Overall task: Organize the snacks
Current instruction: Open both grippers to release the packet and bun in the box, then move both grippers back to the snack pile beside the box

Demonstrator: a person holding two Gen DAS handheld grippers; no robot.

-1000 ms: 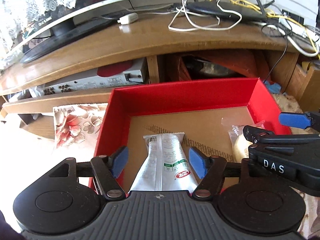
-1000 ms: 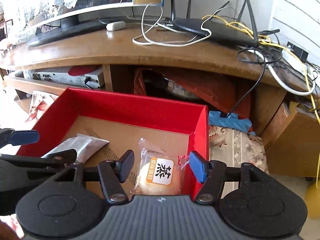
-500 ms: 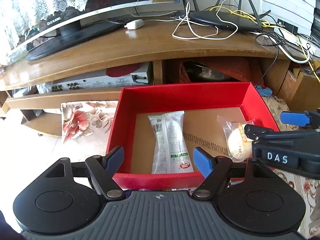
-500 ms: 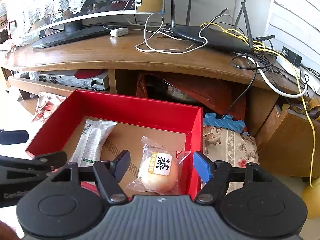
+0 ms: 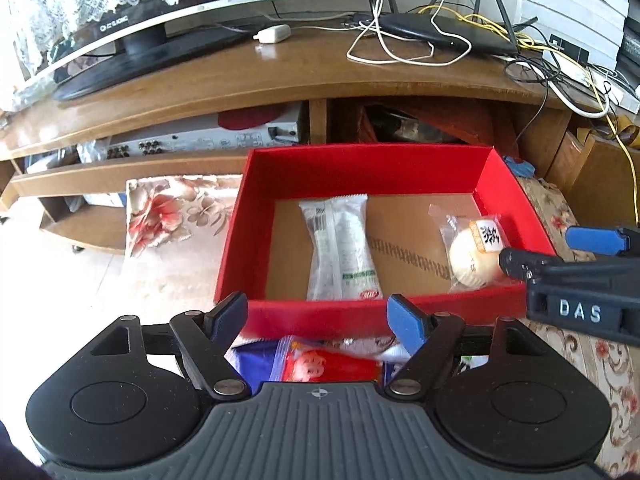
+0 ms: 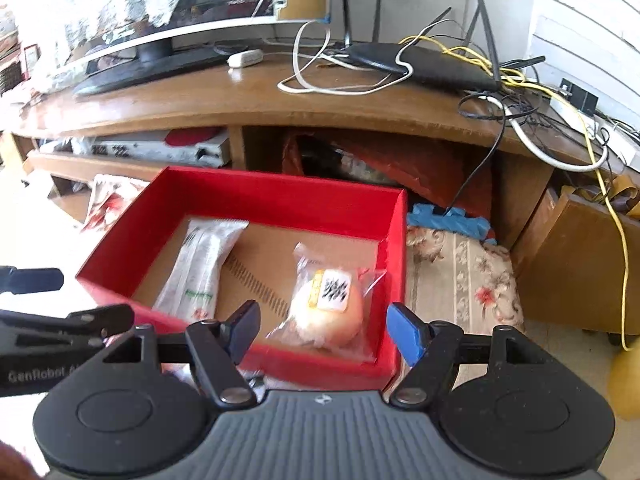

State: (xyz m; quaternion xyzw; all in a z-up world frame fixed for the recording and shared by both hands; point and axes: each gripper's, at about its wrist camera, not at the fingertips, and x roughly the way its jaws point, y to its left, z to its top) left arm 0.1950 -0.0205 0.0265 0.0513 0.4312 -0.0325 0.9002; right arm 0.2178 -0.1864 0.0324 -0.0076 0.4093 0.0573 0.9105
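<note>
A red box [image 5: 360, 168] [image 6: 260, 196] with a cardboard floor sits on the floor before a TV stand. Inside lie a silver-white snack packet [image 5: 340, 248] [image 6: 200, 268] at the left and a round bun in clear wrap [image 5: 474, 252] [image 6: 326, 308] at the right. My left gripper [image 5: 316, 320] is open and empty, just outside the box's near wall, above more snacks, among them a red packet [image 5: 328, 364]. My right gripper [image 6: 322, 328] is open and empty over the box's near right corner; it also shows at the right of the left wrist view [image 5: 560, 268].
The wooden TV stand [image 5: 280, 80] behind the box carries a monitor [image 5: 140, 20], a router [image 5: 448, 32] and tangled cables. A floral cloth [image 5: 168, 208] lies left of the box and a patterned rug [image 6: 460, 272] to its right.
Both grippers have drawn back and up out of the box. The silver packet and the bun stay on the box floor. Loose snacks have come into view under my left gripper.
</note>
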